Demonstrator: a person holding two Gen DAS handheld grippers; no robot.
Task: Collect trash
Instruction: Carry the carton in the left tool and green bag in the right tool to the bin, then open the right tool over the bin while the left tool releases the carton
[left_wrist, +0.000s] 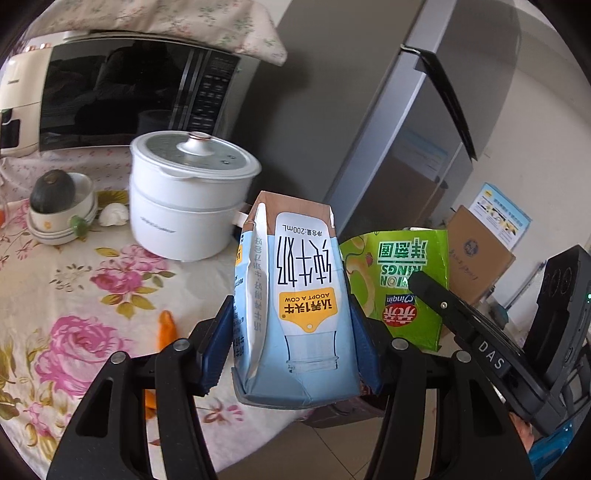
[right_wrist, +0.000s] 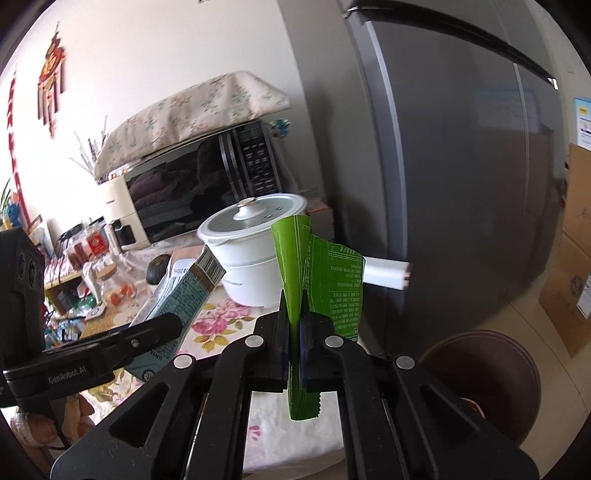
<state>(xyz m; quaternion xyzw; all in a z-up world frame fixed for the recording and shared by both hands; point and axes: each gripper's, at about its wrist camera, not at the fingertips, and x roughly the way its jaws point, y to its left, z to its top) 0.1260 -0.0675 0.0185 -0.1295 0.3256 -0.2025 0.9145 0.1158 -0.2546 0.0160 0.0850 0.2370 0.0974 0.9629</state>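
Two pieces of trash held clear above the floral tablecloth (left_wrist: 74, 288); milk carton (left_wrist: 295, 310) upside down, clamped between the blue pads of the left gripper (left_wrist: 291, 347); green snack wrapper (right_wrist: 317, 280) pinched flat in the tightly closed right gripper (right_wrist: 294, 350); white pot (left_wrist: 188, 199) and microwave (left_wrist: 122, 92) behind, on the table.

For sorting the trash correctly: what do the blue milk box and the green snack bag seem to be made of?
The milk carton, clamped in the left gripper, looks like coated paperboard: matte print, sharp folds, and a brown, uncoated-looking top edge. The green snack bag, pinched in the right gripper, looks like thin glossy plastic film: it curls, creases softly and has a zigzag-cut end. Any foil lining cannot be seen.
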